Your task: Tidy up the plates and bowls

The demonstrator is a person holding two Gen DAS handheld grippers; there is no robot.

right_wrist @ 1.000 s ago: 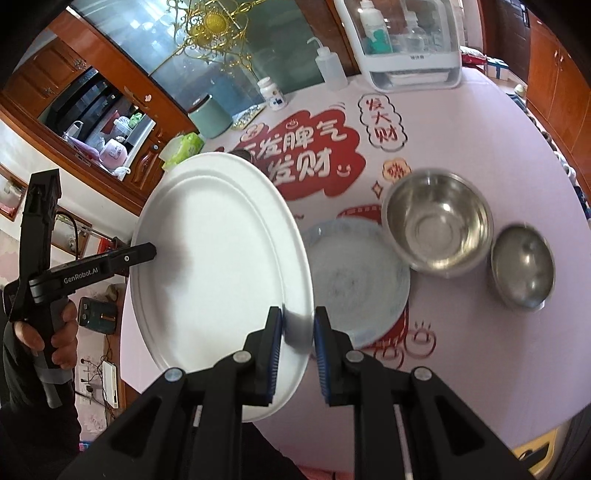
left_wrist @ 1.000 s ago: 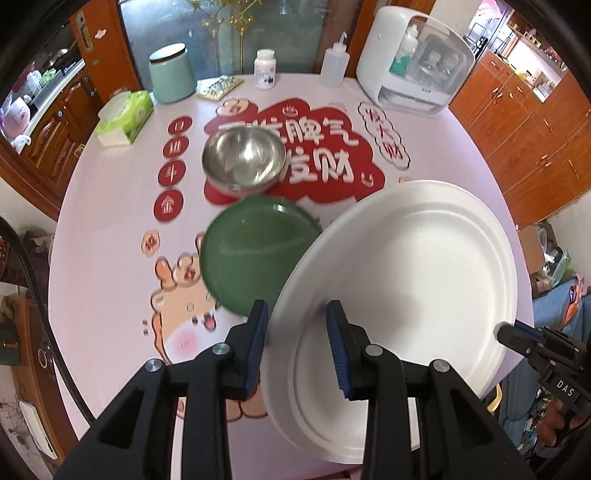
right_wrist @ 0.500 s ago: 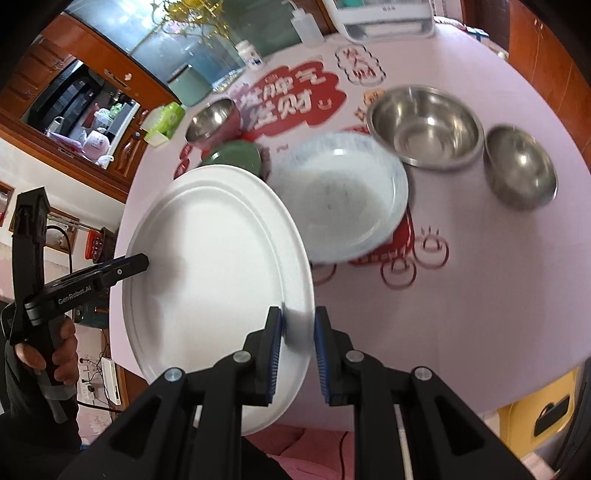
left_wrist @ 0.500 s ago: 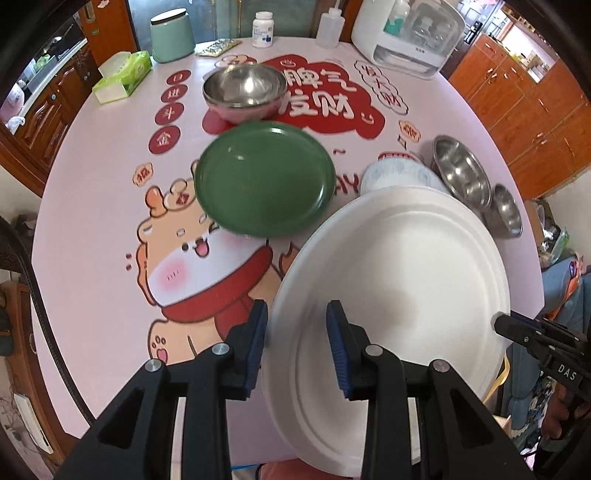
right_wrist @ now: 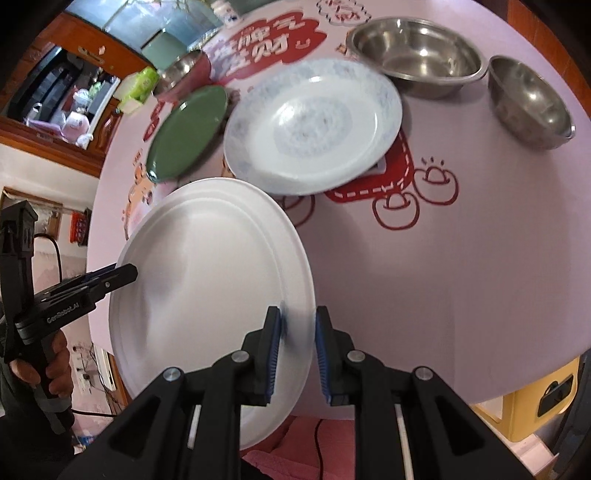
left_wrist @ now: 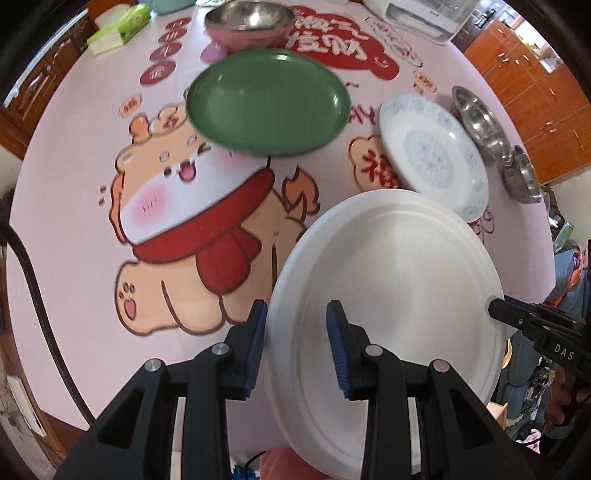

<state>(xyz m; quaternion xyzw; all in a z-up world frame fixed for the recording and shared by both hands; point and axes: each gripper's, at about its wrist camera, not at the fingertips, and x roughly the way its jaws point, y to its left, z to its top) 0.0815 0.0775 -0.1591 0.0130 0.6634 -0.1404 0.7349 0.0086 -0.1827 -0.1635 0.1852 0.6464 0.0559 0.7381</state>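
A large white oval plate [left_wrist: 388,288] hangs tilted above the near edge of the round table. My left gripper [left_wrist: 297,332] is shut on its left rim. My right gripper [right_wrist: 298,325] is shut on the opposite rim of the same plate [right_wrist: 207,277]. Each gripper shows at the plate's far side in the other's view: the right gripper [left_wrist: 517,317] and the left gripper [right_wrist: 110,277]. On the table beyond lie a green plate [left_wrist: 267,101] and a blue-patterned white plate [right_wrist: 314,125]. A large steel bowl [right_wrist: 417,59] and a smaller steel bowl [right_wrist: 528,99] stand to the right.
A third steel bowl [left_wrist: 249,16] sits behind the green plate. A tissue box [left_wrist: 118,29] and a white appliance [left_wrist: 424,14] stand at the far side. The pink printed tablecloth [left_wrist: 74,166] lies bare on the left. A black cable [left_wrist: 37,295] hangs off the table's left edge.
Both grippers have come down towards the table with the white plate held between them. The green and patterned plates and the bowls now look nearer and larger.
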